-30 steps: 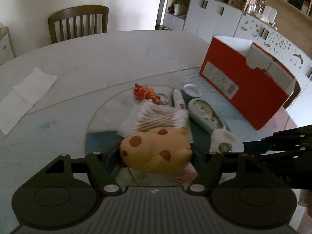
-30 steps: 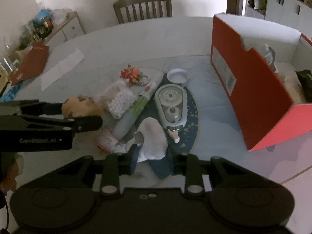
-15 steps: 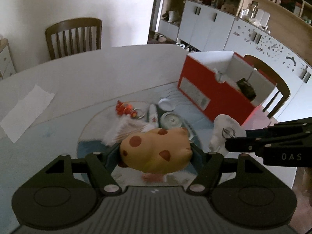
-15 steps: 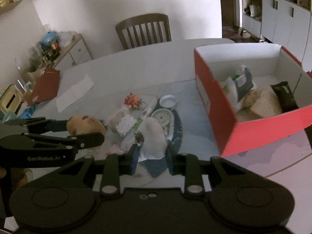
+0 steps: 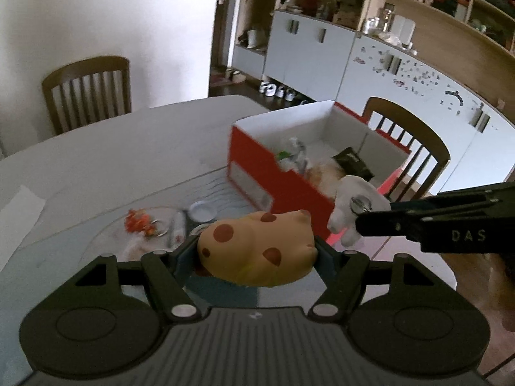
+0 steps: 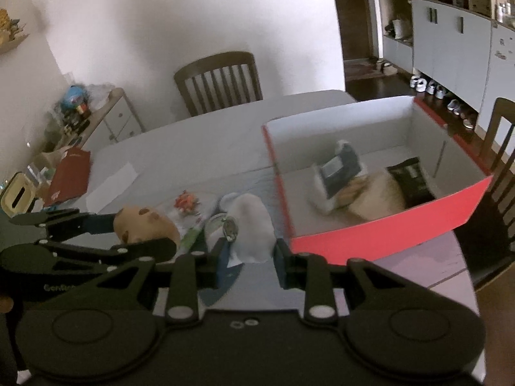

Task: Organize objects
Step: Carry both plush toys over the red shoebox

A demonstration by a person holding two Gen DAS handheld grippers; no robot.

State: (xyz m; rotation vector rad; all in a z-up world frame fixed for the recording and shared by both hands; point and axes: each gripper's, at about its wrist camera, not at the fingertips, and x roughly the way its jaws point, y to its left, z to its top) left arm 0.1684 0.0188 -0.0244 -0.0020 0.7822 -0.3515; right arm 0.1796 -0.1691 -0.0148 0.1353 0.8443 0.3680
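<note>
My left gripper [image 5: 256, 254] is shut on a yellow plush toy with brown spots [image 5: 257, 251], held above the table; the toy also shows in the right wrist view [image 6: 145, 225]. My right gripper [image 6: 248, 254] is shut on a white plush keychain with a metal ring [image 6: 251, 231], also seen in the left wrist view [image 5: 354, 206], just left of the red box [image 6: 386, 231]. The open red box [image 5: 276, 186] holds a packet, a tan soft item and a black pouch. An orange keychain [image 5: 138, 222], a tube [image 5: 177, 228] and a small white lid [image 5: 202, 211] lie on the table.
Wooden chairs stand at the far side [image 5: 87, 93] and behind the box [image 5: 408, 141]. A white paper [image 6: 112, 186] and a red folder [image 6: 69, 177] lie at the left. Cabinets [image 5: 322, 51] line the right wall.
Both grippers have risen with their toys and swung right toward the red box; the box interior is more open to view now.
</note>
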